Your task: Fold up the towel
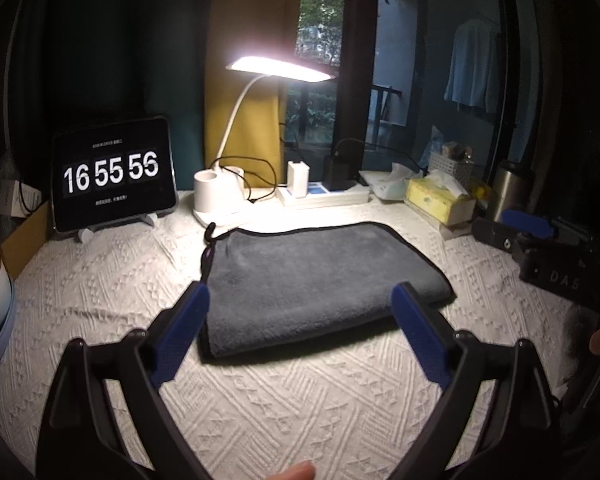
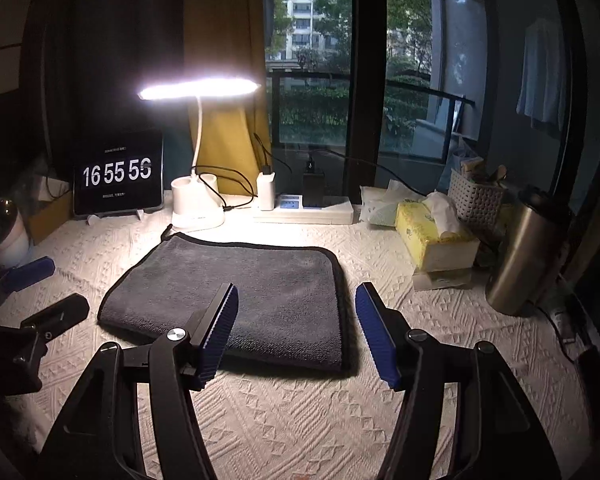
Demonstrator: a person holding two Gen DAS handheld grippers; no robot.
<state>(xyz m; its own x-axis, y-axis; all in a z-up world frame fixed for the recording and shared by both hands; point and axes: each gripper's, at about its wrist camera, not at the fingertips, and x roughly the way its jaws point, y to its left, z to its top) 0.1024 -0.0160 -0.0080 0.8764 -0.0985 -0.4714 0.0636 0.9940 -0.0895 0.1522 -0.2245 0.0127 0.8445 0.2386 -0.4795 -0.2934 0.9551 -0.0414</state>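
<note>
A grey towel [image 1: 316, 280] with black edging lies folded flat on the white textured tablecloth [image 1: 300, 400]; it also shows in the right wrist view [image 2: 252, 292]. My left gripper [image 1: 300, 300] is open and empty, hovering over the towel's near edge. My right gripper [image 2: 296, 300] is open and empty, above the towel's near right part. The right gripper shows at the right edge of the left wrist view [image 1: 532, 236]. The left gripper shows at the left edge of the right wrist view [image 2: 40, 292].
At the back stand a tablet clock [image 1: 114, 174], a lit white desk lamp [image 1: 220, 196], a power strip with chargers [image 1: 324, 194], a yellow tissue box [image 2: 432, 236], a white basket [image 2: 476, 200] and a steel tumbler [image 2: 520, 252]. A cup [image 2: 4, 232] stands at the left.
</note>
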